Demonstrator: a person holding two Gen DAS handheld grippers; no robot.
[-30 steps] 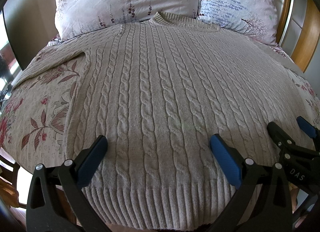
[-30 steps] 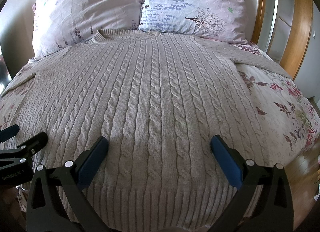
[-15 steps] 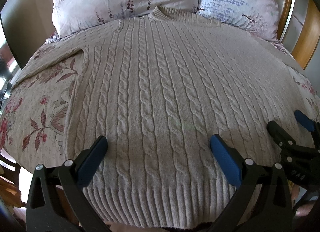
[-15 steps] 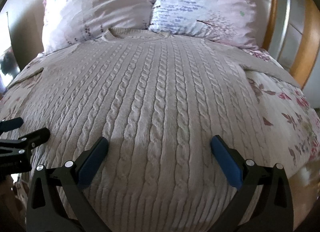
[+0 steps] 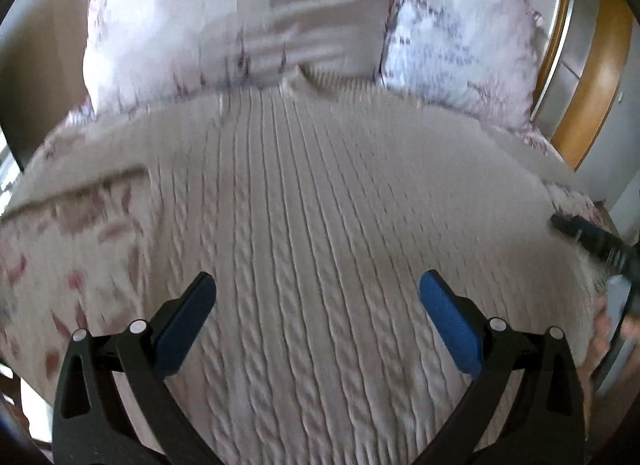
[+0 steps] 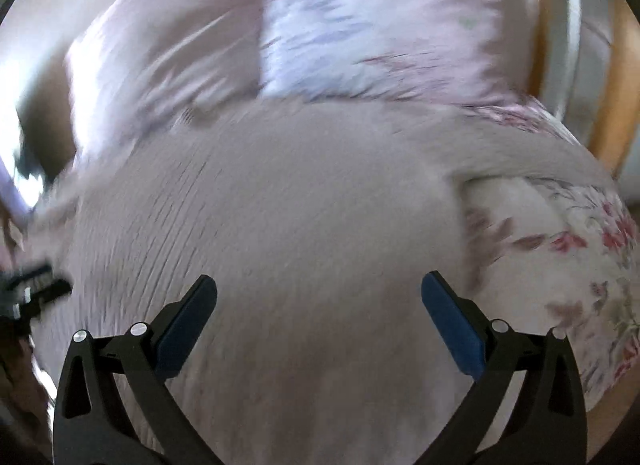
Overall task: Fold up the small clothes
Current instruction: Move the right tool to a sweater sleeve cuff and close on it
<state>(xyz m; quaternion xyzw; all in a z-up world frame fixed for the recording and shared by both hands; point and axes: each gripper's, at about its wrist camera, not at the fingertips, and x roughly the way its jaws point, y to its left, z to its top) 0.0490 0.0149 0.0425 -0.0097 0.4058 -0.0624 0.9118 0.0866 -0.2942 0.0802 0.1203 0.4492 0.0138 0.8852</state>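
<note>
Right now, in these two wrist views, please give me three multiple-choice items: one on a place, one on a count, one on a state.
1. Where does the sweater lie?
A. on the bed
B. on a chair
C. on the floor

2. How many pillows are beyond its collar?
A. one
B. two
C. four

3. How is the left hand-held gripper?
A. shut on a sleeve
B. shut, empty
C. open above the knit

Key: 1 A, floral bedding shows beside the sweater. 2 B, a pink one and a bluish one stand side by side. 3 C, its blue pads stand far apart with nothing between them.

Cable-knit wool-like sweater (image 5: 320,225), seemingly glossy wooden headboard (image 5: 596,77)
</note>
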